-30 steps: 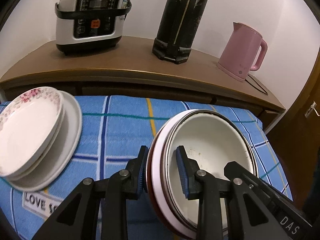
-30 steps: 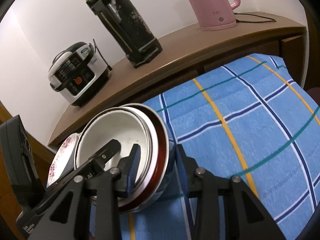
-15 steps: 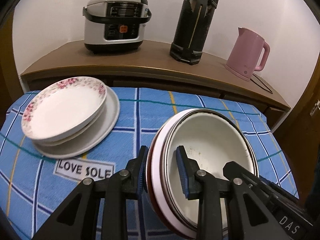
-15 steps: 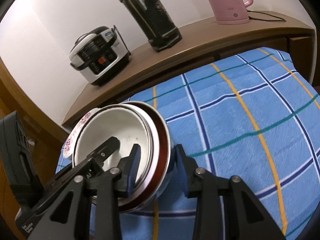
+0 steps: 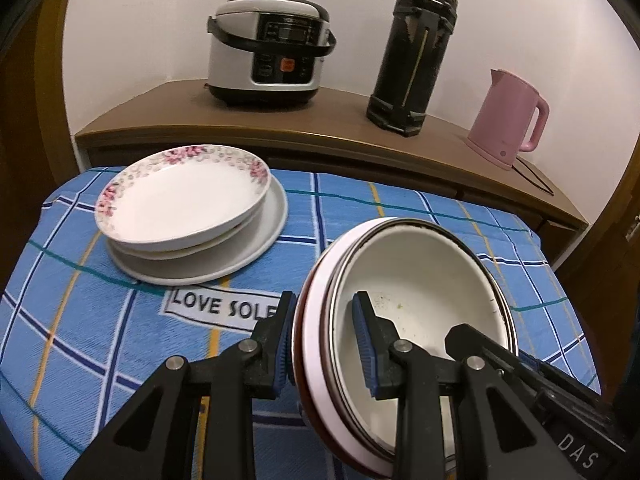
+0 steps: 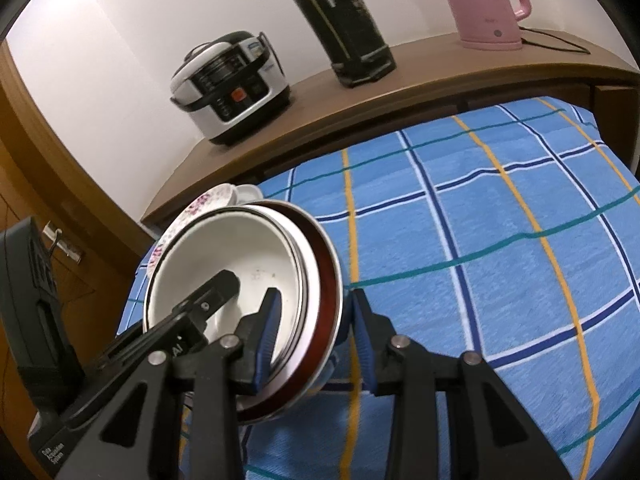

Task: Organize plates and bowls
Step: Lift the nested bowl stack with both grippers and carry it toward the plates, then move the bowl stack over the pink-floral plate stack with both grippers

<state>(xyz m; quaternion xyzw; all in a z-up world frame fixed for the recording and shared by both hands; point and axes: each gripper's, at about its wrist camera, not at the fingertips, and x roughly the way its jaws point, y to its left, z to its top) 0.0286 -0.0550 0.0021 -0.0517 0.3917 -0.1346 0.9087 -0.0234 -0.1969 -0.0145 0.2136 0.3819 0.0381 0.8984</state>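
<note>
Both grippers held one nested stack of bowls (image 5: 416, 280) above the blue checked cloth (image 5: 80, 320). The left gripper (image 5: 324, 344) clamped the stack's near-left rim, one blue pad outside and one inside the white inner bowl; the right gripper (image 6: 314, 332) clamped the opposite rim the same way. The inner bowl held nothing but a few dark specks. Beyond the stack to its left, a flower-rimmed dish (image 5: 180, 196) sat empty atop white plates (image 5: 256, 232) on the cloth.
</note>
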